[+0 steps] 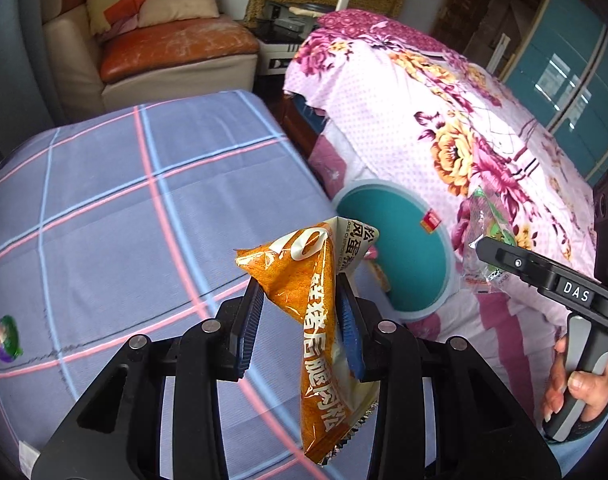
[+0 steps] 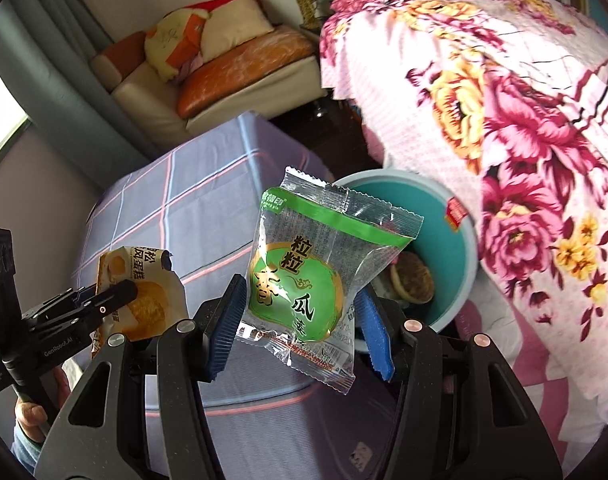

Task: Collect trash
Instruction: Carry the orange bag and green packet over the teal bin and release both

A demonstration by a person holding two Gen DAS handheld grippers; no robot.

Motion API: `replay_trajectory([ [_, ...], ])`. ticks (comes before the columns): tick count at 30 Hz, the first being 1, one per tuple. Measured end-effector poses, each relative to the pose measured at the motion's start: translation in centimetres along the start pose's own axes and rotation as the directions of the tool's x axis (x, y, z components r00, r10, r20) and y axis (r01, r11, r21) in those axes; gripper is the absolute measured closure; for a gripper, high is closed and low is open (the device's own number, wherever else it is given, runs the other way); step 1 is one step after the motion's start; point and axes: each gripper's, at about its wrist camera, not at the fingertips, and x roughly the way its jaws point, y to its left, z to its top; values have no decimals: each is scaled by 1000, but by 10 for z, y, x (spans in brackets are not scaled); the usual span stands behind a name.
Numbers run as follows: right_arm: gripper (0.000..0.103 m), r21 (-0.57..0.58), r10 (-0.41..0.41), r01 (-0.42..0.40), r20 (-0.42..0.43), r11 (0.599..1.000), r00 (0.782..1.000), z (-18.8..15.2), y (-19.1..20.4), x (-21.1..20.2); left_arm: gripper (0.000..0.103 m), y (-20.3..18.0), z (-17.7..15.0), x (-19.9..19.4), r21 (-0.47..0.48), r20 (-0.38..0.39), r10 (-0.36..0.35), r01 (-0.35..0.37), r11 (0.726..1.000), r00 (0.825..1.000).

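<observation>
My left gripper (image 1: pixel 299 312) is shut on an orange snack wrapper (image 1: pixel 320 344), which hangs crumpled between its blue pads above the checked cloth. My right gripper (image 2: pixel 299 312) is shut on a clear and green snack packet (image 2: pixel 304 280). A teal waste bin (image 1: pixel 400 256) stands just beyond both, between the checked table and the floral bed. Inside the bin (image 2: pixel 456 280) lies some rubbish. The right gripper (image 1: pixel 488 252) with its packet (image 1: pixel 484 232) shows at the right of the left wrist view. At the left of the right wrist view the left gripper (image 2: pixel 123 292) holds its wrapper (image 2: pixel 143 292).
A checked blue-grey cloth (image 1: pixel 123 200) covers the table, with a small green and purple sweet (image 1: pixel 5 340) on it at the left. A floral pink bedspread (image 1: pixel 464 120) fills the right. A sofa with cushions (image 1: pixel 163 40) stands behind. A hand (image 1: pixel 580 392) grips the right handle.
</observation>
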Motion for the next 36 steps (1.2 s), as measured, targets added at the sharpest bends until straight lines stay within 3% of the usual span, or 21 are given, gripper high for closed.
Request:
replay_trajectory([
  [13,50,29,-29,29,24,999,999,21,-40,-3,66,-55,28,47,54,-38,-60,62,997,997],
  [28,50,68,-80,77,34,995,996,38,-71,-5,65,-85,44,85,94,-81,-98,106,990,992],
  [36,50,73,-99,97,30,993,995,42,-77,-4,17,-91,48,89,101,-65,-77,83,991,995],
])
